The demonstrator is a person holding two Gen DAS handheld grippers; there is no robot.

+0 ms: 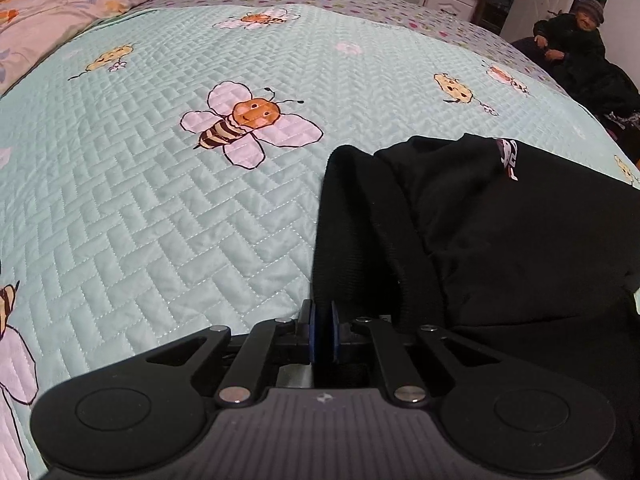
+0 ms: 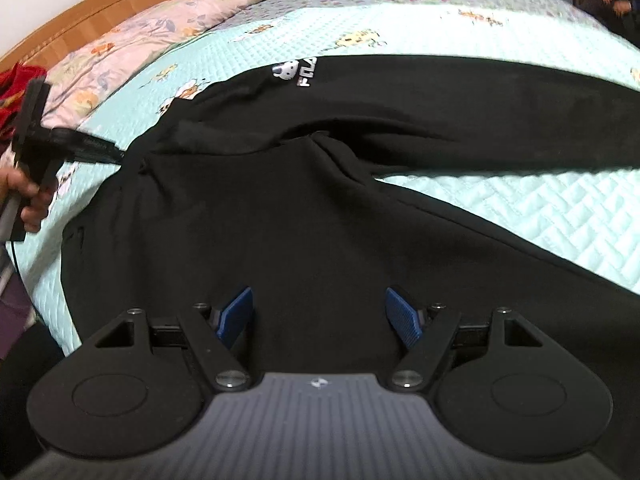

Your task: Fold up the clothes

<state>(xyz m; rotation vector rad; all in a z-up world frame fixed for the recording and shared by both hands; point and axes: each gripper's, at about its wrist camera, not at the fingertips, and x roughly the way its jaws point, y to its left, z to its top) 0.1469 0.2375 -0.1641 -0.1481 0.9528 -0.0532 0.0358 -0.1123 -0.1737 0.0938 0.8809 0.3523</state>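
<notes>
1. lying across the quilt (image 1: pixel 168 200) on the bed, the black trousers (image 2: pixel 312 216) are spread nearly flat, waist end toward the camera and legs reaching away to the right, a white logo (image 2: pixel 296 74) face up on the far leg.
2. the left tool (image 1: pixel 323 332) has its blue pads together, clamped on the ribbed edge (image 1: pixel 344 208) of the trousers at their left side.
3. the right tool (image 2: pixel 320 316) hovers over the middle of the cloth with its pads well apart and nothing between them.
4. judging by the lie of it, folding has hardly begun: some cloth is bunched at the left edge, but no clean fold shows.
5. left to do, likely: bring one leg over the other, then double the length and smooth it.
</notes>
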